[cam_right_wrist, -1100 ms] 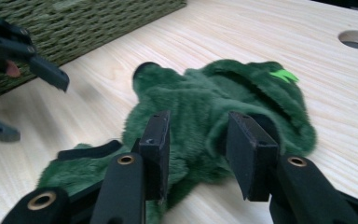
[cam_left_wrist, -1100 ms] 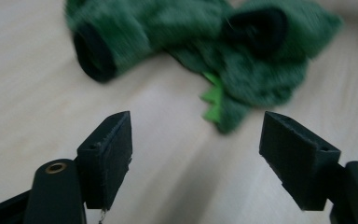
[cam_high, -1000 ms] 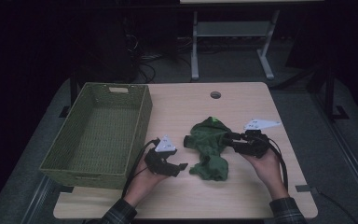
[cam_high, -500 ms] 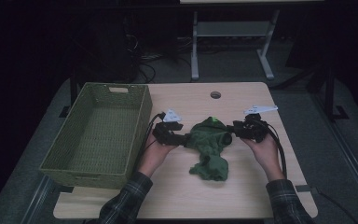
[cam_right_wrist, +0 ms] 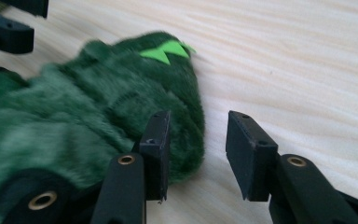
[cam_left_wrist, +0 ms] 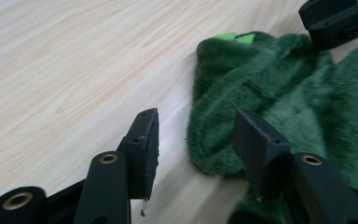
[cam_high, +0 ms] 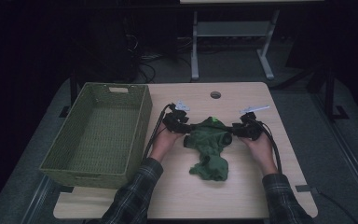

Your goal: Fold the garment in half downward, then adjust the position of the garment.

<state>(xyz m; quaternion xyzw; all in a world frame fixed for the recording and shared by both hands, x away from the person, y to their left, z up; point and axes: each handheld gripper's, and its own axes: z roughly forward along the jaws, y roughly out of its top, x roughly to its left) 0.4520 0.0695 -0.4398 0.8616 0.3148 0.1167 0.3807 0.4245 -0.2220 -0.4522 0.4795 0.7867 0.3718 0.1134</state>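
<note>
With jaws apart at each edge of the fuzzy dark-green plush garment [cam_high: 209, 144] | left hand-held gripper [cam_left_wrist: 196, 140] just closing, fabric edge between, unpinched; right hand-held gripper [cam_right_wrist: 198, 149] gaping beside hem | risk: thin bite, slipping off pile onto pale wooden desk [cam_high: 242, 196]

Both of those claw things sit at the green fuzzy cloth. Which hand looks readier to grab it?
Probably the left. The left gripper already has an edge of the green cloth between its fingers, which have just been closing. The right gripper has one finger on the fur, with mostly bare table in its gap.
</note>
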